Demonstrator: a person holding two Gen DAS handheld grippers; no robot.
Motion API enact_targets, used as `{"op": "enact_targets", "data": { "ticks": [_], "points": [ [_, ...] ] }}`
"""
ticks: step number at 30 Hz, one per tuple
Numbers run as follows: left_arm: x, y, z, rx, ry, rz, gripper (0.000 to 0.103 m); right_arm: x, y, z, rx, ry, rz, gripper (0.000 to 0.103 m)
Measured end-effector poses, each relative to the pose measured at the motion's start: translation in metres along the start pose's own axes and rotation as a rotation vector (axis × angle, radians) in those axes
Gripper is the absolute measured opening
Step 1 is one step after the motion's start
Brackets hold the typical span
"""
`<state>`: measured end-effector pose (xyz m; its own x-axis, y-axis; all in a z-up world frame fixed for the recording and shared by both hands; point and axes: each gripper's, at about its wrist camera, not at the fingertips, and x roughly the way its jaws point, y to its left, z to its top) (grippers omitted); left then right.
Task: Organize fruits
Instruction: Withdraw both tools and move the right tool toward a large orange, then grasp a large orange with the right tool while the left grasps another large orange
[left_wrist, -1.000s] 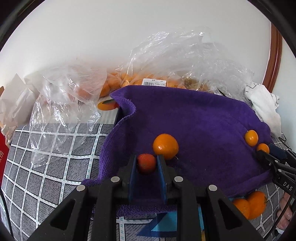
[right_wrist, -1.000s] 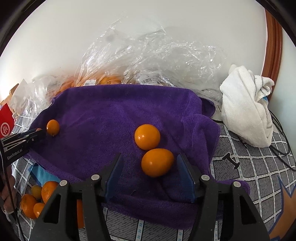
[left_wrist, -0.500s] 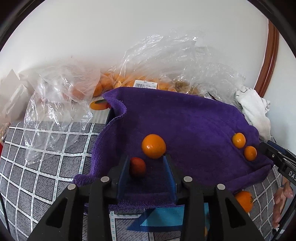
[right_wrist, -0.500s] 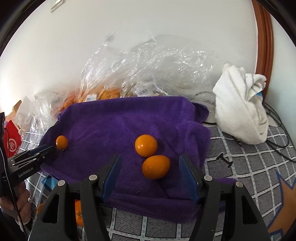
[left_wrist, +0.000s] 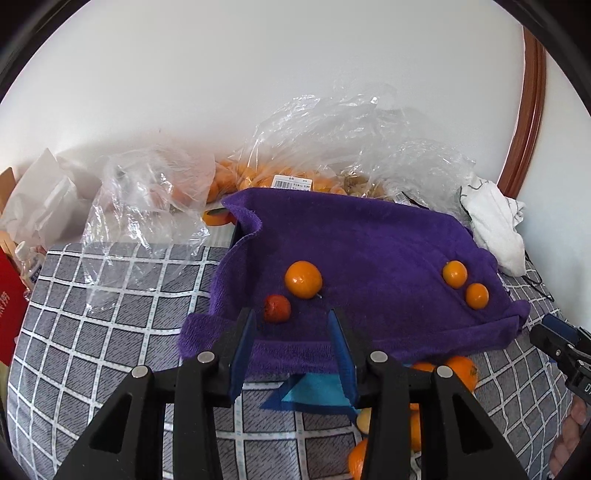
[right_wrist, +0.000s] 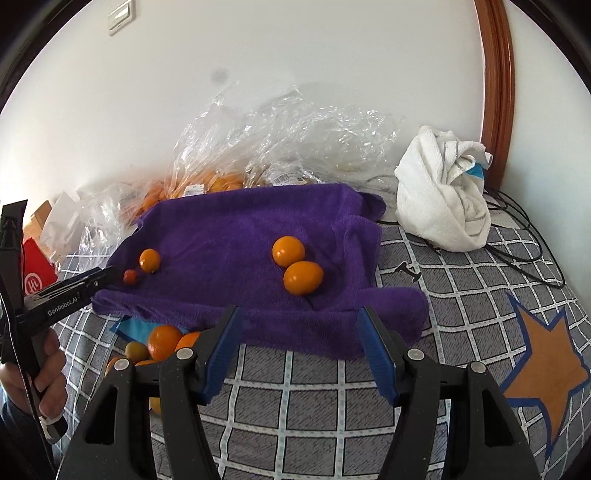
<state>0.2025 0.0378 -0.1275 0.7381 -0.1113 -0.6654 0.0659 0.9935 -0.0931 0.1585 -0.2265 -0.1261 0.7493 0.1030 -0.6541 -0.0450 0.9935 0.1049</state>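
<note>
A purple towel (left_wrist: 369, 236) lies on the grey checked surface. On it a small red fruit (left_wrist: 276, 308) sits next to an orange (left_wrist: 303, 279); two more oranges (left_wrist: 455, 273) lie at its right side. My left gripper (left_wrist: 291, 317) is open and empty, just short of the red fruit. In the right wrist view the towel (right_wrist: 236, 229) holds two oranges (right_wrist: 303, 277) ahead of my open, empty right gripper (right_wrist: 297, 314), and the red fruit (right_wrist: 130, 277) lies at the left by the left gripper's tip.
Several oranges (right_wrist: 164, 341) lie loose off the towel's front edge, beside a blue sheet (left_wrist: 314, 387). Clear plastic bags with oranges (left_wrist: 295, 173) stand against the wall. A white cloth (right_wrist: 443, 199) and cables lie right. A red box (left_wrist: 7, 306) sits left.
My left gripper opened, let go of the red fruit onto the towel and drew back. My right gripper also drew back from the two oranges.
</note>
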Motion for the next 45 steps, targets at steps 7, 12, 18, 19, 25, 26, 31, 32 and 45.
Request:
{"op": "enact_targets", "data": {
  "ticks": [7,12,18,19,25,26,31,32,45],
  "points": [
    [-0.018,0.029,-0.042,-0.090,0.049,-0.006,0.039,-0.007,0.016,-0.026,-0.053,0.018,-0.007,0.059],
    [-0.017,0.044,-0.066,-0.128,0.124,0.008,0.039,0.004,0.025,-0.043,-0.056,0.073,0.022,0.043],
    [-0.023,0.060,-0.079,-0.120,0.133,0.039,0.039,0.014,0.044,-0.042,-0.081,0.090,0.112,0.043],
    [-0.023,0.062,-0.079,-0.124,0.134,0.038,0.039,0.018,0.049,-0.041,-0.095,0.095,0.115,0.043],
    [-0.024,0.068,-0.081,-0.121,0.129,0.005,0.041,0.041,0.068,-0.036,-0.139,0.129,0.125,0.044],
    [-0.025,0.068,-0.081,-0.114,0.130,0.006,0.041,0.046,0.070,-0.034,-0.142,0.140,0.120,0.044],
    [-0.024,0.070,-0.081,-0.107,0.133,-0.004,0.041,0.062,0.075,-0.028,-0.161,0.165,0.093,0.050],
    [-0.024,0.072,-0.080,-0.110,0.135,-0.010,0.041,0.064,0.075,-0.027,-0.154,0.169,0.095,0.050],
    [-0.030,0.053,-0.075,-0.130,0.167,-0.135,0.042,0.027,0.034,-0.039,-0.061,0.089,0.028,0.043]
  ]
}}
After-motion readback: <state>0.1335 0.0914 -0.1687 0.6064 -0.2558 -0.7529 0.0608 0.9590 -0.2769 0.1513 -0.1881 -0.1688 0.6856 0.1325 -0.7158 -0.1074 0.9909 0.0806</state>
